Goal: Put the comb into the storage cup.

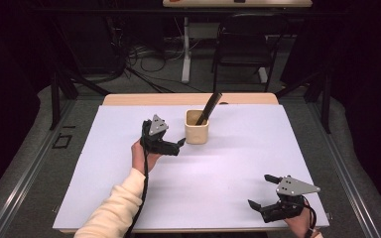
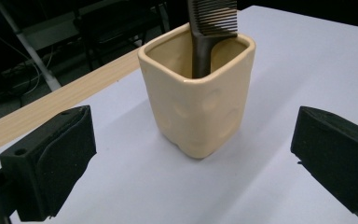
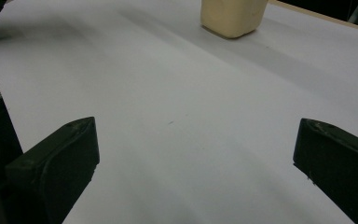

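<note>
Cream cup (image 1: pixel 197 130) stands alone mid-table toward far edge, dark comb (image 1: pixel 209 107) leaning out of it up and to right. Left gripper (image 1: pixel 178 145) just beside cup on left, jaws wide apart, nothing between them. White sheet (image 1: pixel 238 163) bare between cup and right gripper (image 1: pixel 261 190) at near right corner.

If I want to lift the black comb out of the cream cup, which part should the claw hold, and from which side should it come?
Probably grip the comb on its toothed upper end, which sticks out above the rim of the cream cup. The handle sits inside the cup. The comb leans toward the far right, so come from above and close across its flat faces, then pull along its lean.
</note>
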Available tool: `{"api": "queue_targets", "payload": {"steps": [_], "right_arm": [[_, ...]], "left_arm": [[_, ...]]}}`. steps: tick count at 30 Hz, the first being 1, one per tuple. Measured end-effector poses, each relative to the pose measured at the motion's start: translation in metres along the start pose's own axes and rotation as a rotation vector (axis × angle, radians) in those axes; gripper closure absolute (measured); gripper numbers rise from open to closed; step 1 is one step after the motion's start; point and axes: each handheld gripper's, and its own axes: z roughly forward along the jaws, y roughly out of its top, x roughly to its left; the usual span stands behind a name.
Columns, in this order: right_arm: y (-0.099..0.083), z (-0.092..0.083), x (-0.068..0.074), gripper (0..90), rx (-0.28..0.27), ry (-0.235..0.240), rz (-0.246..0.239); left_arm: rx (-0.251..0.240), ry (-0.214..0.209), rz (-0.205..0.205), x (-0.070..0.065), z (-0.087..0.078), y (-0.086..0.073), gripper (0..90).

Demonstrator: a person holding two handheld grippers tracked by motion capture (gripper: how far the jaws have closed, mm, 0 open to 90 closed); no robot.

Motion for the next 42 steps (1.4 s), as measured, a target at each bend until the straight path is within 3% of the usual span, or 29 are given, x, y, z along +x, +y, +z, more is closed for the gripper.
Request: {"api": "queue_targets", "payload": {"steps": [18, 31, 42], "right_arm": [[0.0, 0.0, 0.0, 0.0, 0.003, 0.004, -0.004], [0.0, 0.0, 0.0, 0.0, 0.003, 0.005, -0.004], [0.0, 0.0, 0.0, 0.0, 0.002, 0.004, -0.002]], "left_arm": [[0.04, 0.012, -0.007, -0.003, -0.022, -0.017, 0.0], [0.024, 0.029, -0.013, -0.008, -0.045, -0.031, 0.0], [0.039, 0.035, -0.02, -0.013, -0.059, -0.046, 0.0]]}}
